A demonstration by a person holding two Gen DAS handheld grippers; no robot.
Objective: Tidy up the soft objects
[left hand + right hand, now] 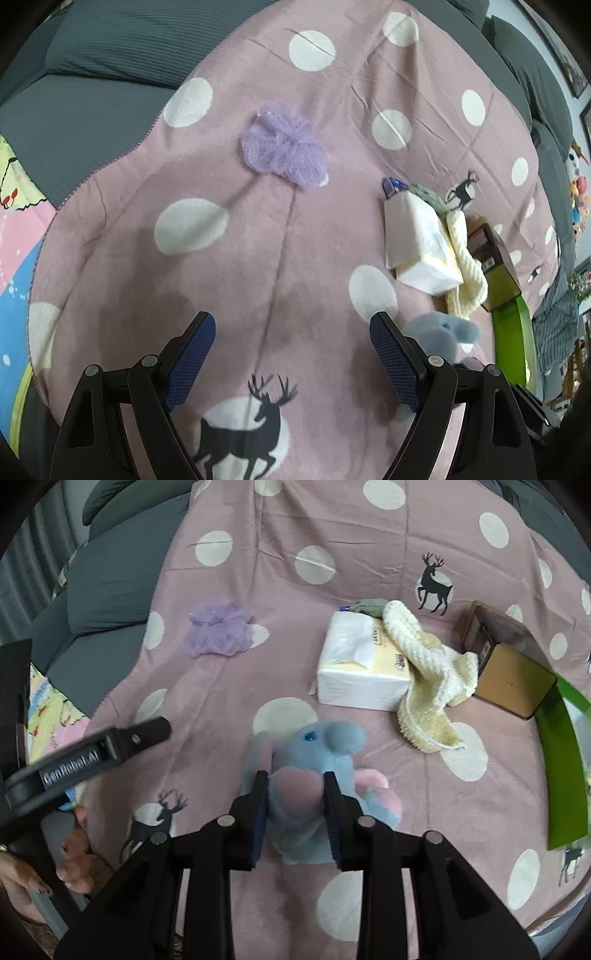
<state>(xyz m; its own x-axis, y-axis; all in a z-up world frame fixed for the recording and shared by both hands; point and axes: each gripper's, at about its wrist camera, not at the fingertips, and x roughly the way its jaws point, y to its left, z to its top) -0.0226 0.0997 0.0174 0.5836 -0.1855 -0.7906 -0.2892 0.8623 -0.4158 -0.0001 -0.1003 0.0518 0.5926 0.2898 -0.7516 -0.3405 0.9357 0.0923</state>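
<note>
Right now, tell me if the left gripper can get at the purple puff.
Probably yes: the left gripper is open and empty, the purple puff lies alone ahead on the blanket, nothing between.

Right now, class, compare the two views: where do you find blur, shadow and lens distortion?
Left wrist view: soft shadow on the blanket between the open left tool; the plush at the right edge is smeared. Right wrist view: the plush in the right tool is slightly blurred. Both views bend toward dark fisheye corners.
</note>
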